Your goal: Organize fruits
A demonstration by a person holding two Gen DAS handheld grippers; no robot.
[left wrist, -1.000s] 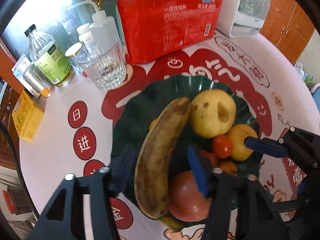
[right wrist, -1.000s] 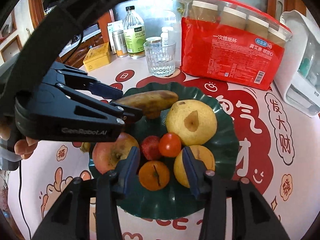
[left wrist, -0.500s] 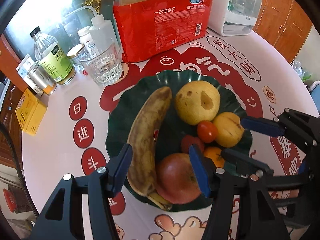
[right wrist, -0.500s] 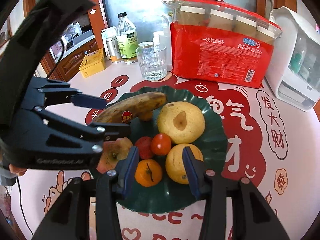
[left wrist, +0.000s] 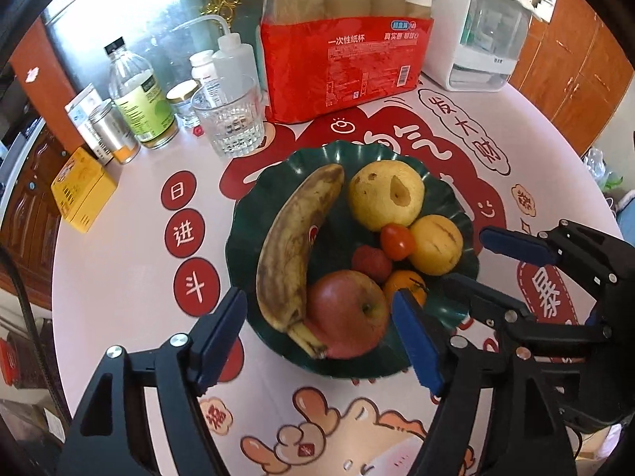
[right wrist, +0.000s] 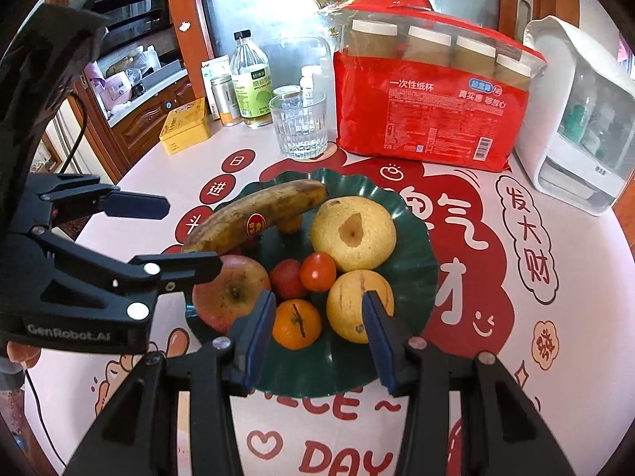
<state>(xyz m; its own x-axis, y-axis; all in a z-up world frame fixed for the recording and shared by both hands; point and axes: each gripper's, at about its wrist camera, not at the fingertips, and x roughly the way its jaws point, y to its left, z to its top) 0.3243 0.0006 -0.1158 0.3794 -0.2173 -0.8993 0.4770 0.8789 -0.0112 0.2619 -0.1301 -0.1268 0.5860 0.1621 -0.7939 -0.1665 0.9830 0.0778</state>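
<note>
A dark green plate holds a spotted banana, a red apple, a large yellow pear, a smaller yellow fruit, a tomato, a small red fruit and a tangerine. My left gripper is open and empty above the plate's near edge. My right gripper is open and empty over the tangerine.
Behind the plate stand a drinking glass, a red pack of paper cups, a white appliance, bottles and jars, and a yellow box at the table's left edge.
Both grippers have drawn back from the plate, so the fruit looks smaller and further away. The banana that lay between my left fingers now rests free on the plate.
</note>
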